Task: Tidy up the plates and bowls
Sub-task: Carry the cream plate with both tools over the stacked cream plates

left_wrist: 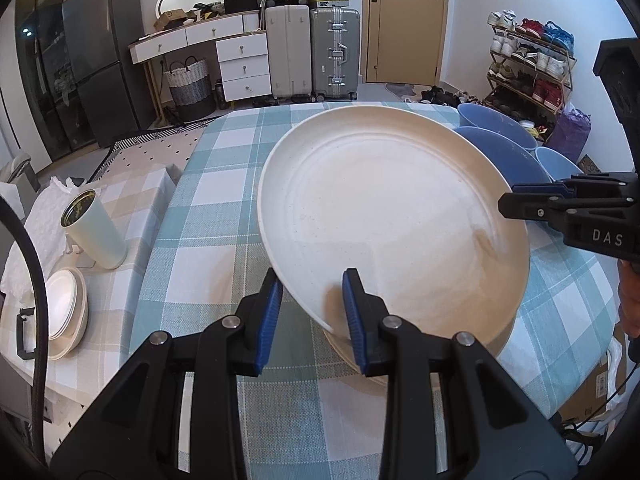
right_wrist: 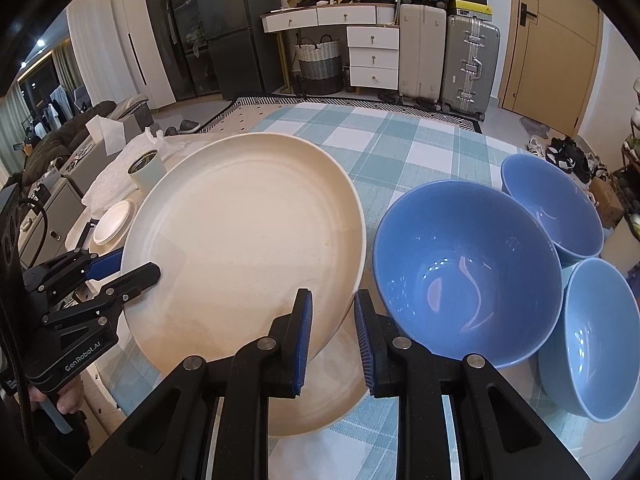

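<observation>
A large cream plate (left_wrist: 392,216) (right_wrist: 248,232) hangs tilted above the teal checked tablecloth (left_wrist: 224,208). My left gripper (left_wrist: 312,304) (right_wrist: 138,264) is shut on its left rim, one pad above and one below. On the opposite rim my right gripper (right_wrist: 332,312) (left_wrist: 510,196) is shut as well. Under the raised plate a second cream plate (right_wrist: 336,392) lies flat on the cloth. Three blue bowls (right_wrist: 464,276) (right_wrist: 552,208) (right_wrist: 600,336) stand close together to the right of the plates, upright and empty.
A lower side table on the left carries a cream tumbler (left_wrist: 96,232) and a stack of small white plates (left_wrist: 64,312). A hand (right_wrist: 68,402) grips the left tool's handle. Suitcases, drawers and a shoe rack stand beyond the table's far edge.
</observation>
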